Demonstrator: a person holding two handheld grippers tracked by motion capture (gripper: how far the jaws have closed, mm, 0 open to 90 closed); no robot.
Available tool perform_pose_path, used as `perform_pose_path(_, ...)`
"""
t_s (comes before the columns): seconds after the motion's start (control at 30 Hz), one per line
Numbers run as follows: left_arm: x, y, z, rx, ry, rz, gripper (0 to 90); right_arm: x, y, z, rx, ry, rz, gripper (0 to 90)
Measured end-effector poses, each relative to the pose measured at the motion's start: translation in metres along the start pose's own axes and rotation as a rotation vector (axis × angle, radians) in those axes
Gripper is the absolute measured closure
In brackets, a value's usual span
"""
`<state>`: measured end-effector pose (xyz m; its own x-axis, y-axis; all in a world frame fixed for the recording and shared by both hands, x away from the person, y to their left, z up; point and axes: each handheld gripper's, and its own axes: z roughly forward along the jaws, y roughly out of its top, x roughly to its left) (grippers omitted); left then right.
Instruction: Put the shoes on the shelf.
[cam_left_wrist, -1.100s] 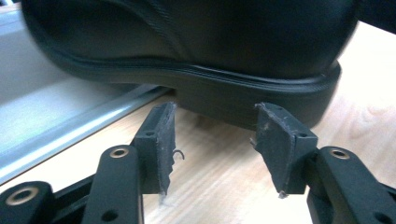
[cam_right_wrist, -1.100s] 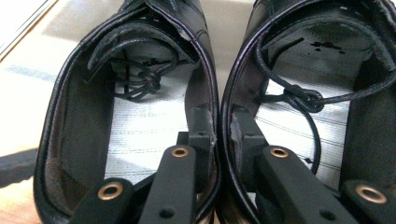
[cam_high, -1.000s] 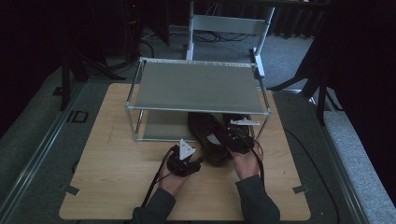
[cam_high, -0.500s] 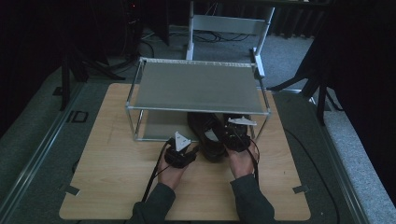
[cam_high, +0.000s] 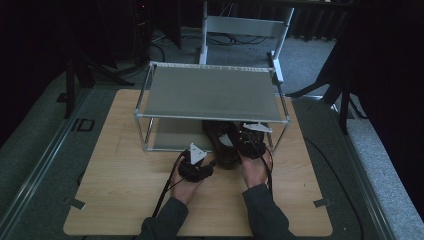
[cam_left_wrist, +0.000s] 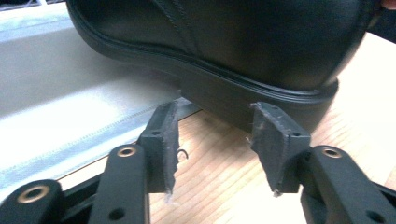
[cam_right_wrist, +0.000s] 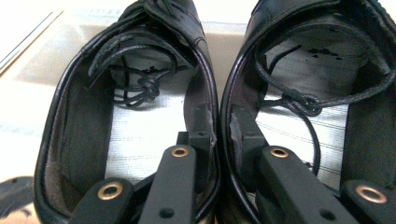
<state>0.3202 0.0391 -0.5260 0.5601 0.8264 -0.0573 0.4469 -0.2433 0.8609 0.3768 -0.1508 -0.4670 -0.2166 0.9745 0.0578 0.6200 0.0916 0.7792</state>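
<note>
A pair of black leather lace-up shoes (cam_high: 222, 145) lies half under the metal rack (cam_high: 210, 92), toes on its lower shelf (cam_high: 172, 135), heels towards the person. My right gripper (cam_right_wrist: 219, 126) has one jaw inside the left shoe (cam_right_wrist: 70, 140) and one inside the right shoe (cam_right_wrist: 369, 121). It is shut on their two inner walls, pinching them together. In the high view the right gripper (cam_high: 252, 137) sits at the heels. My left gripper (cam_left_wrist: 217, 135) is open, its jaws just short of a shoe's heel (cam_left_wrist: 280, 60), holding nothing. It shows at the left (cam_high: 197, 162) in the high view.
The rack stands on a wooden table (cam_high: 125, 190), its grey top shelf low over the shoes. Its thin metal posts (cam_high: 146, 135) flank the opening. The lower shelf edge (cam_left_wrist: 56, 93) lies just ahead of the left gripper. A metal frame (cam_high: 245, 25) stands beyond the table.
The right gripper has moved away from the person with the pair of shoes, carrying them further under the rack. The left gripper has shifted slightly forward beside the heel.
</note>
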Motion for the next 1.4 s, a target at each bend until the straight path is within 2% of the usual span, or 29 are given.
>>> perform_pose_path(0.23, -0.007, 0.000, 0.012, 0.013, -0.025, 0.023, 43.8, 0.005, -0.002, 0.008, -0.026, -0.013, 0.005, 81.0)
perform_pose_path(0.43, -0.005, 0.002, 0.020, 0.022, -0.037, 0.025, 48.2, 0.009, -0.004, 0.014, -0.057, -0.042, -0.006, 81.0)
perform_pose_path(0.5, -0.006, 0.005, 0.025, 0.023, -0.064, 0.045, 48.9, 0.010, -0.005, 0.017, -0.067, -0.047, -0.009, 81.0)
perform_pose_path(0.57, -0.011, 0.007, 0.029, 0.025, -0.024, 0.086, 46.4, 0.012, -0.006, 0.020, -0.076, -0.039, -0.017, 81.0)
perform_pose_path(0.6, -0.011, 0.008, 0.031, 0.031, -0.019, 0.091, 45.8, 0.013, -0.007, 0.021, -0.088, -0.043, -0.019, 81.0)
perform_pose_path(0.7, -0.006, 0.008, 0.035, 0.021, -0.034, 0.079, 45.8, 0.014, -0.007, 0.025, -0.104, -0.051, -0.042, 80.9)
perform_pose_path(0.9, -0.001, 0.008, 0.041, 0.006, -0.057, 0.066, 46.2, 0.010, -0.007, 0.028, -0.120, -0.039, -0.044, 81.0)
perform_pose_path(1.07, 0.004, 0.006, 0.047, 0.011, -0.078, 0.086, 46.1, 0.009, -0.009, 0.033, -0.119, -0.033, -0.081, 81.0)
perform_pose_path(1.4, 0.011, 0.008, 0.053, 0.003, -0.080, 0.119, 46.2, 0.006, -0.010, 0.040, -0.150, -0.016, -0.070, 80.9)
